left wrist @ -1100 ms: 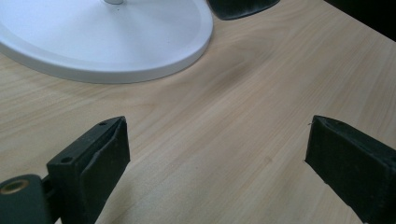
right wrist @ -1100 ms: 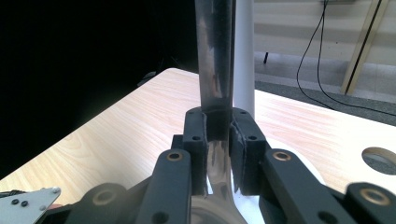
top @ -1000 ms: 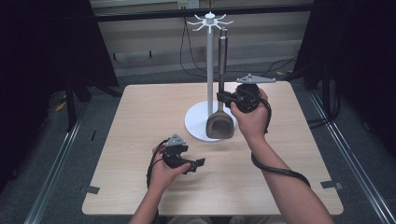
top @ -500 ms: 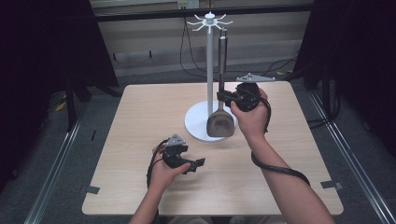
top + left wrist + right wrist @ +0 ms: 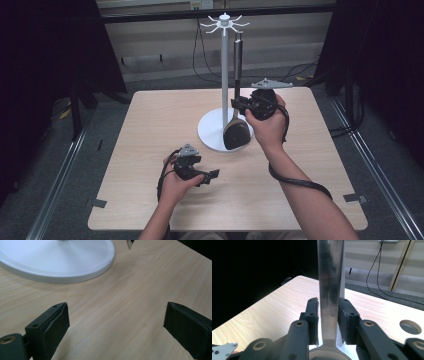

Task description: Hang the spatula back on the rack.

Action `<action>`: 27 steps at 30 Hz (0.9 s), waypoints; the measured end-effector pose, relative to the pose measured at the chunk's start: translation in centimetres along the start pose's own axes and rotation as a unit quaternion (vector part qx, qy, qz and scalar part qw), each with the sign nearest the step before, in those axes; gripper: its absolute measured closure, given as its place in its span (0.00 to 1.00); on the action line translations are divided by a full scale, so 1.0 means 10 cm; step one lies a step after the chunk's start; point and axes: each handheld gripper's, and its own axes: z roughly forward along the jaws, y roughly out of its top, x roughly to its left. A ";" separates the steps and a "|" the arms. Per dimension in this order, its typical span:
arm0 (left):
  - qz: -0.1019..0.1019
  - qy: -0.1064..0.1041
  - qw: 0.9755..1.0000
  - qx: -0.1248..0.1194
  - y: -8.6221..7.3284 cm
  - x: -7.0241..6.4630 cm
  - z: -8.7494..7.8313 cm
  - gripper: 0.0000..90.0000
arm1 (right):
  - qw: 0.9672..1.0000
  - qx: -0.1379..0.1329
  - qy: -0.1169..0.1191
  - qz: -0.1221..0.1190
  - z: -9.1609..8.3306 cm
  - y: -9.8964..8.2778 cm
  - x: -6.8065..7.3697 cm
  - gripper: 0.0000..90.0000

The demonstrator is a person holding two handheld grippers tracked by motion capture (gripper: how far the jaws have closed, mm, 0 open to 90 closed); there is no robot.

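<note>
A pale wooden worktop (image 5: 150, 150) sits in a dark-curtained room with cables trailing along the back wall, and a white stand (image 5: 224, 75) with a round base and a crown of hooks rises just past its centre. A metal spatula (image 5: 236, 100) hangs beside the pole, its dark handle up near the hooks at 12 o'clock and its blade low over the base. The right tongs (image 5: 239, 106) are clenched on the spatula's steel shank (image 5: 329, 290), just above where it widens into the blade, pads flat on either side. The left tongs (image 5: 212, 175) rest released near the 6 o'clock edge of the worktop, jaws wide apart over bare wood, with the base rim (image 5: 75, 275) just ahead of them. Whether the handle's end is seated on a hook cannot be told from here. To do this step well, I would keep the shank vertical and the grip firm, move straight up or down along the pole rather than sideways, and avoid knocking the stand; the left tongs could steady the base if it rocks.
</note>
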 end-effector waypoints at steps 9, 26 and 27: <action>0.001 0.001 1.000 0.001 0.00 0.01 -0.01 0.07 | 1.000 -0.001 -0.009 0.001 -0.01 0.02 0.01 0.74; -0.001 -0.001 1.000 -0.001 0.00 0.00 -0.01 0.07 | 1.000 -0.001 -0.026 -0.014 -0.04 0.05 0.04 0.49; 0.001 -0.001 1.000 -0.001 0.00 0.01 -0.01 0.07 | 1.000 -0.001 -0.028 -0.013 -0.04 0.05 0.03 0.46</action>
